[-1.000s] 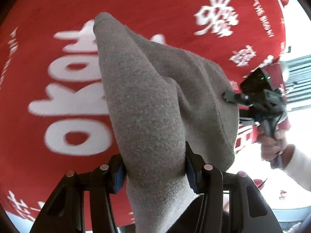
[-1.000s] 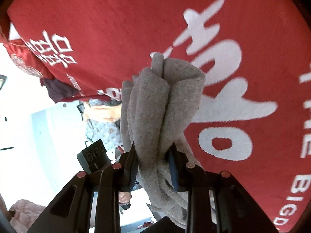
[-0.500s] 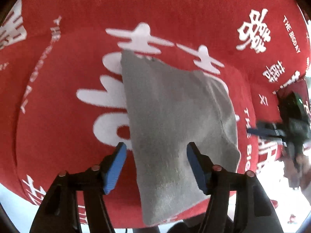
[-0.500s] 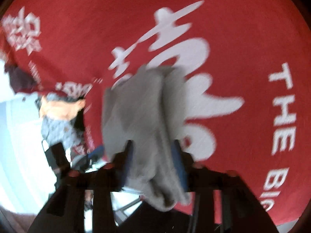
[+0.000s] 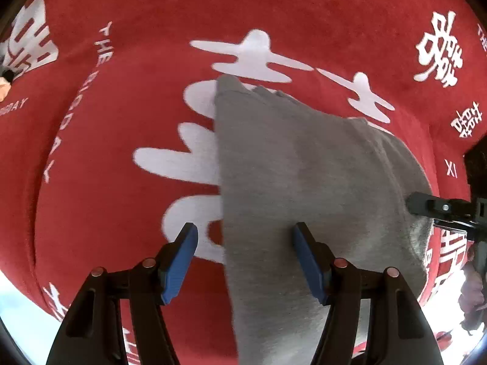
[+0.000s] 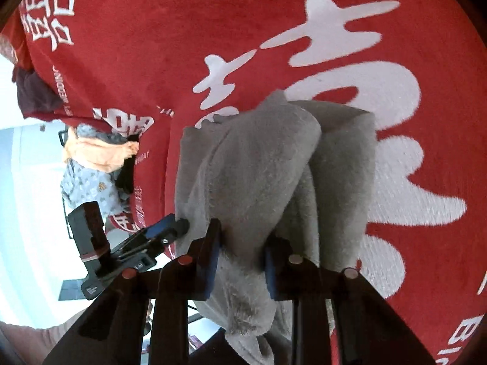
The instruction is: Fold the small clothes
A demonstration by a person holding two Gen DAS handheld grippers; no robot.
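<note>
Under me spreads the plush red blanket with white characters (image 5: 106,152), soft ground for folding, and on it lies the small grey fleece garment (image 5: 304,182), its flat part spread out. My left gripper (image 5: 245,258) hangs with jaws apart over that flat part, touching nothing. My right gripper (image 6: 242,255) is closing on the garment's bunched edge, presumably to carry it over for a fold; other clothes (image 6: 91,176) wait past the blanket's edge.

A plain grey garment (image 5: 304,188) lies on a red cloth (image 5: 127,97) printed with white characters.
</note>
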